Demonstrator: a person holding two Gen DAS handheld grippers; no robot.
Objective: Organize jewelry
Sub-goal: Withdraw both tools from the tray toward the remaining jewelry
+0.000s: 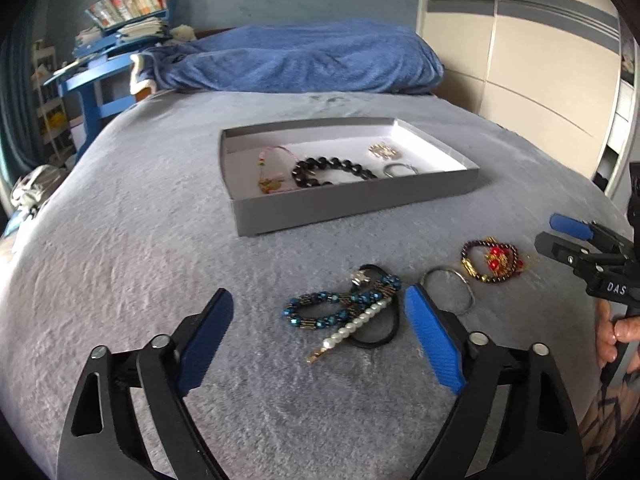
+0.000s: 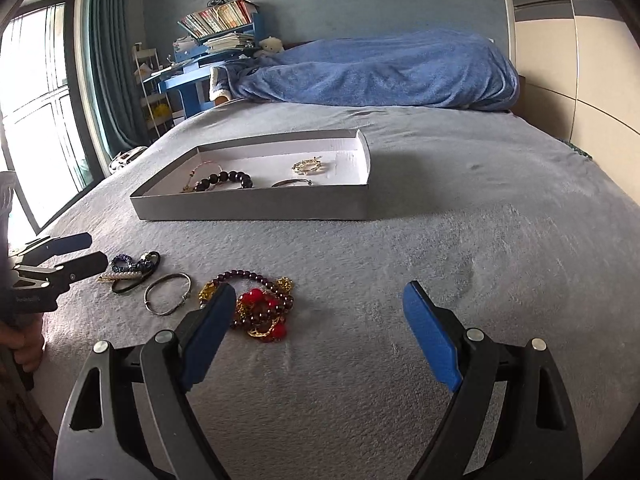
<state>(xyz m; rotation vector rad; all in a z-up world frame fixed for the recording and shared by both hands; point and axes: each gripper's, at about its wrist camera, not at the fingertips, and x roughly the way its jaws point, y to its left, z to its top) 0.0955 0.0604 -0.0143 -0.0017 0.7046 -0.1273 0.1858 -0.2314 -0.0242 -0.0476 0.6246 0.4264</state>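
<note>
A grey cardboard tray (image 1: 352,204) (image 2: 256,208) on the bed holds a black bead bracelet (image 1: 332,172), a thin pink string bracelet (image 1: 272,164), a gold piece (image 2: 307,166) and a silver ring (image 1: 398,169). Loose on the blanket lie a blue bead bracelet (image 1: 320,310), a pearl hair clip (image 1: 352,330), a black hair tie (image 1: 384,336), a silver bangle (image 1: 450,288) (image 2: 167,294) and a dark red bead bracelet with red and gold charms (image 1: 492,262) (image 2: 260,308). My left gripper (image 1: 320,306) is open over the blue bracelet pile. My right gripper (image 2: 320,300) is open just right of the red bracelet.
A grey blanket (image 2: 440,240) covers the bed. A rumpled blue duvet (image 1: 304,60) lies at the far end. A blue desk with stacked books (image 1: 116,40) stands at the far left, a wardrobe (image 1: 520,60) at the right, a window with curtains (image 2: 60,100) to the left.
</note>
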